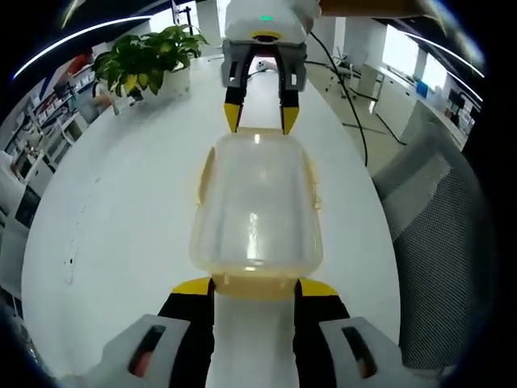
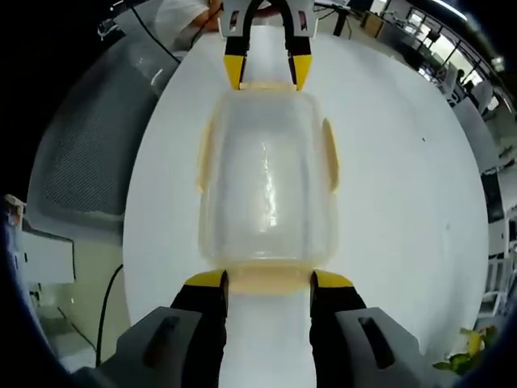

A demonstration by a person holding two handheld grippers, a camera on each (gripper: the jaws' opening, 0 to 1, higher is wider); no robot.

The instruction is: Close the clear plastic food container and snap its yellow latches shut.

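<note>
The clear plastic food container (image 1: pixel 257 206) (image 2: pixel 268 182) stands on the white table (image 1: pixel 105 218) with its lid on. Pale yellow latches (image 2: pixel 331 153) run along its long sides, and another latch (image 1: pixel 254 284) is at each short end. My left gripper (image 1: pixel 254 287) (image 2: pixel 266 71) is open, its yellow-tipped fingers straddling one end latch. My right gripper (image 2: pixel 268 280) (image 1: pixel 260 119) faces it from the opposite end, also open, its tips at either side of that end's latch (image 2: pixel 266 279). I cannot tell whether the latches are snapped down.
A potted green plant (image 1: pixel 145 61) (image 2: pixel 468 347) stands on the table beyond the container. A grey mesh chair (image 1: pixel 440 242) (image 2: pixel 89 162) sits at the table's edge. Black cables (image 1: pixel 347 81) trail over the far end. Desks and shelves line the room behind.
</note>
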